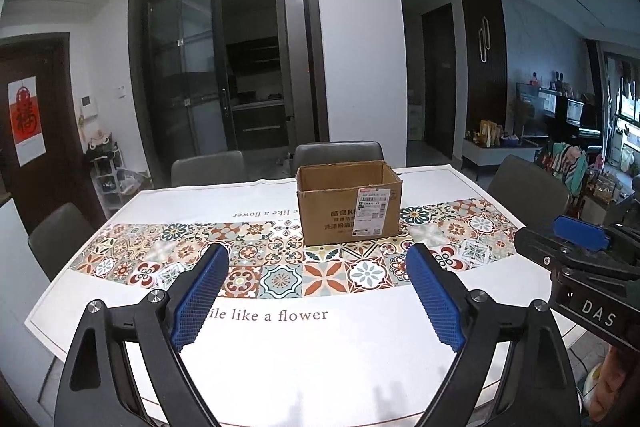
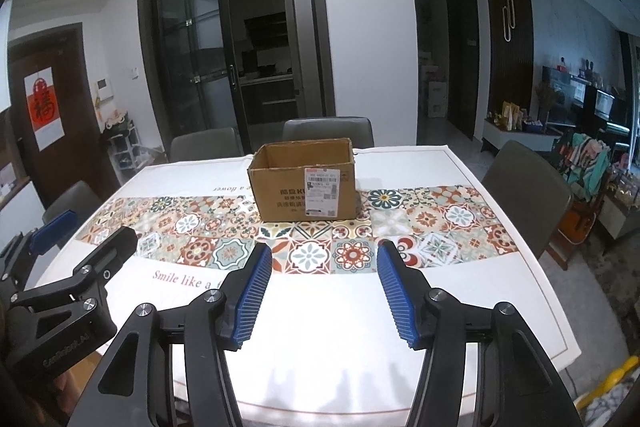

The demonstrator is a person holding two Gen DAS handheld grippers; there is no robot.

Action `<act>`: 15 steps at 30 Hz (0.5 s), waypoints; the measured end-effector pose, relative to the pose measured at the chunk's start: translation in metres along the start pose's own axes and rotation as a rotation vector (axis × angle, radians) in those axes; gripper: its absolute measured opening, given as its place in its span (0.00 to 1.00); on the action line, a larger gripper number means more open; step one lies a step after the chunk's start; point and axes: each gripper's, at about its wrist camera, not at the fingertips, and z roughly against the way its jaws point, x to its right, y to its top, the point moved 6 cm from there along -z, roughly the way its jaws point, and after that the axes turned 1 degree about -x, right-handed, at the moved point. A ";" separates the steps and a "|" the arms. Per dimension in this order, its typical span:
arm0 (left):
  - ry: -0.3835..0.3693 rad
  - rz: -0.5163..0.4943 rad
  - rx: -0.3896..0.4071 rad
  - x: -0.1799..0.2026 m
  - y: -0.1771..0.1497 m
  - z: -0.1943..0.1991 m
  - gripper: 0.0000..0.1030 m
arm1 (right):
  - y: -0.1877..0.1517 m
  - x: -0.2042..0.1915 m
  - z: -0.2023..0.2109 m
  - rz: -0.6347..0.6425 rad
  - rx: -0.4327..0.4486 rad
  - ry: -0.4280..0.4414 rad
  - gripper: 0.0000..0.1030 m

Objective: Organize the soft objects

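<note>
left gripper (image 1: 316, 255): released, nothing between pads | right gripper (image 2: 325, 253): released, empty | cardboard box (image 1: 349, 205): upright, top open, on patterned tablecloth (image 1: 280, 367), beyond both grippers

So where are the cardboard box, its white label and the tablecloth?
cardboard box (image 1: 328, 223): left wrist view, brown front wall.
white label (image 2: 323, 191): right wrist view, middle of sticker.
tablecloth (image 2: 320, 327): right wrist view, bare white part.

home dining room | dining table (image 1: 280, 367), chairs (image 1: 338, 151), kitchen sliding door (image 1: 188, 67)
</note>
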 end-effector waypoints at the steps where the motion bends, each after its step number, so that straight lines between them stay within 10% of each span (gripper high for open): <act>1: 0.002 0.002 0.002 0.000 -0.001 0.002 0.89 | -0.002 0.001 0.003 0.003 0.001 0.000 0.56; 15: 0.008 -0.002 0.033 0.005 0.000 0.025 0.96 | -0.006 0.004 0.020 0.010 0.022 0.013 0.56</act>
